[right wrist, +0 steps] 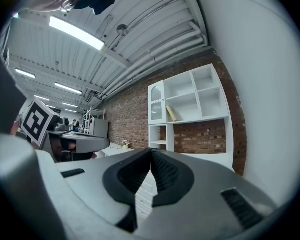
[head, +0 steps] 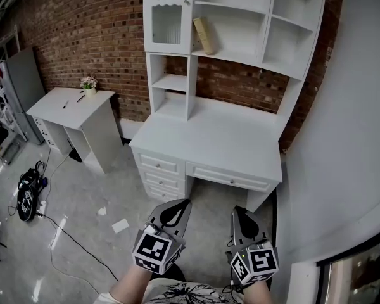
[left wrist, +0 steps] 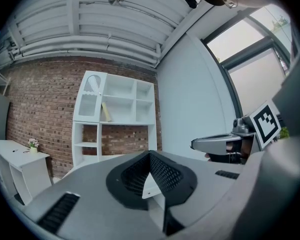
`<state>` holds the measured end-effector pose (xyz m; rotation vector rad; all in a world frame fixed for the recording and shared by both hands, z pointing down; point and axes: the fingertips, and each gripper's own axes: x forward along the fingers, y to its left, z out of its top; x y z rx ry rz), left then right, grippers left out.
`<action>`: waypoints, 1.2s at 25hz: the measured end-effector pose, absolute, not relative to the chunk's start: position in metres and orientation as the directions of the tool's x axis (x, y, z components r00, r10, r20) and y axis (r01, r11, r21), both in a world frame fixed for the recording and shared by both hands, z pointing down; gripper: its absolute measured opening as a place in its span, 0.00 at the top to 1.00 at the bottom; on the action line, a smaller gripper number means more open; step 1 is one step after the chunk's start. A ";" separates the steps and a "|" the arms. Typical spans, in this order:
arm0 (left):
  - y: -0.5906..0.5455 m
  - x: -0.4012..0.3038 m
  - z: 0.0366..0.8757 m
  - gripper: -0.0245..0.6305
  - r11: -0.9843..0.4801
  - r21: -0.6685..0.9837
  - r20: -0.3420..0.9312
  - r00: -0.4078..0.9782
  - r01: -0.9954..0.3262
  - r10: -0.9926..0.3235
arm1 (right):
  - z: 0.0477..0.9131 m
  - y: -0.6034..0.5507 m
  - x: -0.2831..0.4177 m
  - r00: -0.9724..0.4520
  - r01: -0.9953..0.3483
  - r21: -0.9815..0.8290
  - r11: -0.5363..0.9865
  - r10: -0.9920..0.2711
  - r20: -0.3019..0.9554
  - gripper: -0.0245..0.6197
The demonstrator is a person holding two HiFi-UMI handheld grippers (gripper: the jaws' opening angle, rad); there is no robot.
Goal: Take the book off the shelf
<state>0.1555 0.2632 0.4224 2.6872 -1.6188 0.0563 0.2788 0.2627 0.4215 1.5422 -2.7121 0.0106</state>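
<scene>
Tan book (head: pixel 204 35) leaning on white shelf (head: pixel 253 61) above desk (head: pixel 209 138), left gripper (head: pixel 182 203) and right gripper (head: pixel 238 211) both closed, empty, well apart from it

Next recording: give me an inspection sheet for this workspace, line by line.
Surface: white desk, top bare.
Job's things: book leaning on an upper shelf, untouched.
Clutter: flower pot on side table; paper scraps on the floor.
Grippers: left gripper and right gripper both shut, empty, short of the desk.
Cables: cables trailing across the floor at left.
Surroundings: brick wall behind; white wall at right.
</scene>
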 end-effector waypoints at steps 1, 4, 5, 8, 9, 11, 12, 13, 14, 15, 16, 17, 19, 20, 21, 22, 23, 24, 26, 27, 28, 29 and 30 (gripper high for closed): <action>0.260 0.155 0.424 0.94 -0.466 -0.015 0.035 0.465 -0.885 -0.885 | 0.422 0.259 0.278 -0.513 -0.858 0.003 0.513 -0.858 0.024 0.95; 0.244 0.149 0.428 0.94 -0.457 -0.016 0.039 0.456 -0.889 -0.889 | 0.424 0.243 0.272 -0.520 -0.854 0.008 0.520 -0.854 0.024 0.95; 0.238 0.145 0.429 0.94 -0.454 -0.014 0.040 0.453 -0.891 -0.891 | 0.425 0.237 0.270 -0.521 -0.853 0.009 0.521 -0.853 0.027 0.95; 0.216 0.133 0.432 0.94 -0.457 -0.009 0.039 0.456 -0.889 -0.889 | 0.427 0.215 0.257 -0.518 -0.855 0.011 0.519 -0.855 0.033 0.95; 0.207 0.128 0.432 0.94 -0.461 -0.011 0.037 0.461 -0.887 -0.887 | 0.427 0.206 0.251 -0.517 -0.856 0.014 0.517 -0.856 0.035 0.95; 0.185 0.115 0.432 0.94 -0.471 -0.015 0.036 0.470 -0.882 -0.882 | 0.426 0.185 0.236 -0.512 -0.858 0.018 0.513 -0.858 0.038 0.95; 0.173 0.108 0.431 0.94 -0.476 -0.013 0.038 0.476 -0.879 -0.879 | 0.426 0.174 0.229 -0.508 -0.861 0.019 0.508 -0.861 0.040 0.95; 0.161 0.101 0.431 0.94 -0.481 -0.008 0.039 0.481 -0.876 -0.876 | 0.425 0.162 0.221 -0.502 -0.864 0.020 0.503 -0.864 0.042 0.95; 0.148 0.093 0.429 0.94 -0.486 -0.002 0.038 0.486 -0.874 -0.873 | 0.423 0.150 0.213 -0.496 -0.867 0.020 0.498 -0.867 0.045 0.95; 0.134 0.085 0.427 0.94 -0.491 0.003 0.035 0.491 -0.871 -0.870 | 0.421 0.137 0.205 -0.490 -0.871 0.021 0.491 -0.870 0.047 0.95; 0.121 0.076 0.425 0.94 -0.496 0.006 0.032 0.496 -0.868 -0.868 | 0.420 0.124 0.197 -0.483 -0.875 0.023 0.484 -0.874 0.050 0.95; 0.107 0.065 0.423 0.94 -0.500 0.006 0.030 0.500 -0.866 -0.865 | 0.418 0.111 0.188 -0.474 -0.879 0.027 0.476 -0.879 0.052 0.95; 0.078 0.042 0.421 0.94 -0.508 0.009 0.028 0.509 -0.861 -0.861 | 0.414 0.083 0.168 -0.452 -0.890 0.032 0.454 -0.890 0.054 0.95; 0.063 0.030 0.420 0.94 -0.514 0.015 0.028 0.515 -0.857 -0.857 | 0.413 0.069 0.159 -0.439 -0.897 0.033 0.441 -0.897 0.055 0.95; 0.050 0.018 0.419 0.94 -0.521 0.021 0.030 0.521 -0.853 -0.853 | 0.412 0.055 0.149 -0.427 -0.903 0.032 0.429 -0.903 0.056 0.95; 0.036 0.006 0.419 0.94 -0.527 0.026 0.033 0.528 -0.850 -0.849 | 0.411 0.041 0.139 -0.415 -0.908 0.031 0.417 -0.908 0.057 0.95; 0.022 -0.006 0.418 0.94 -0.532 0.028 0.034 0.532 -0.847 -0.846 | 0.410 0.028 0.130 -0.404 -0.913 0.031 0.406 -0.913 0.058 0.95; 0.008 -0.019 0.416 0.94 -0.535 0.031 0.034 0.536 -0.844 -0.843 | 0.408 0.014 0.120 -0.394 -0.918 0.031 0.396 -0.917 0.059 0.95; -0.022 -0.042 0.409 0.94 -0.541 0.038 0.028 0.542 -0.840 -0.840 | 0.402 -0.012 0.101 -0.376 -0.925 0.036 0.378 -0.925 0.057 0.95; -0.036 -0.054 0.406 0.94 -0.543 0.039 0.024 0.544 -0.839 -0.839 | 0.399 -0.025 0.092 -0.368 -0.928 0.038 0.371 -0.928 0.054 0.95; -0.049 -0.064 0.404 0.94 -0.544 0.040 0.021 0.545 -0.838 -0.838 | 0.397 -0.037 0.084 -0.361 -0.931 0.039 0.364 -0.931 0.052 0.95; -0.062 -0.074 0.403 0.94 -0.544 0.039 0.019 0.545 -0.838 -0.838 | 0.396 -0.048 0.076 -0.355 -0.933 0.040 0.357 -0.933 0.050 0.95; -0.073 -0.083 0.403 0.94 -0.544 0.039 0.019 0.545 -0.838 -0.838 | 0.396 -0.058 0.069 -0.350 -0.935 0.040 0.351 -0.936 0.049 0.95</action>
